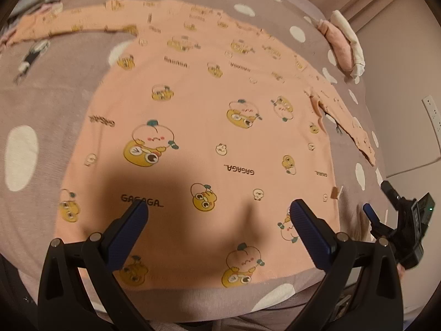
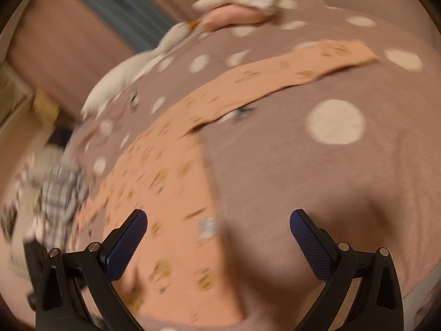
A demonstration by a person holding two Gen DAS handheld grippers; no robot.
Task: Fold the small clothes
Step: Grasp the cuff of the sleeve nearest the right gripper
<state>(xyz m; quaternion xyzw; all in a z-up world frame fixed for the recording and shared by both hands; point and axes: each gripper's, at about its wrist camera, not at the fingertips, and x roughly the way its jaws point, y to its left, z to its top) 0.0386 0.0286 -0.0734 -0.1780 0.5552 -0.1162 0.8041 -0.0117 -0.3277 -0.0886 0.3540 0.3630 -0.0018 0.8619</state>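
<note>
A small peach long-sleeved shirt (image 1: pixel 198 127) printed with yellow cartoon figures lies flat on the bed, both sleeves spread out. My left gripper (image 1: pixel 217 215) hovers open above its near hem, nothing between the fingers. The right gripper shows in the left wrist view at the shirt's right edge (image 1: pixel 386 209). In the blurred right wrist view, my right gripper (image 2: pixel 217 226) is open over the shirt's side edge (image 2: pixel 171 182), with the right sleeve (image 2: pixel 303 66) stretching away ahead.
The bed cover (image 1: pixel 41 104) is mauve with white dots. Folded pink and white clothes (image 1: pixel 344 44) sit at the far right. A white goose toy (image 2: pixel 154 55) lies at the back, a pile of checked garments (image 2: pixel 58 193) to the left. A wall socket (image 1: pixel 432 113) is on the right.
</note>
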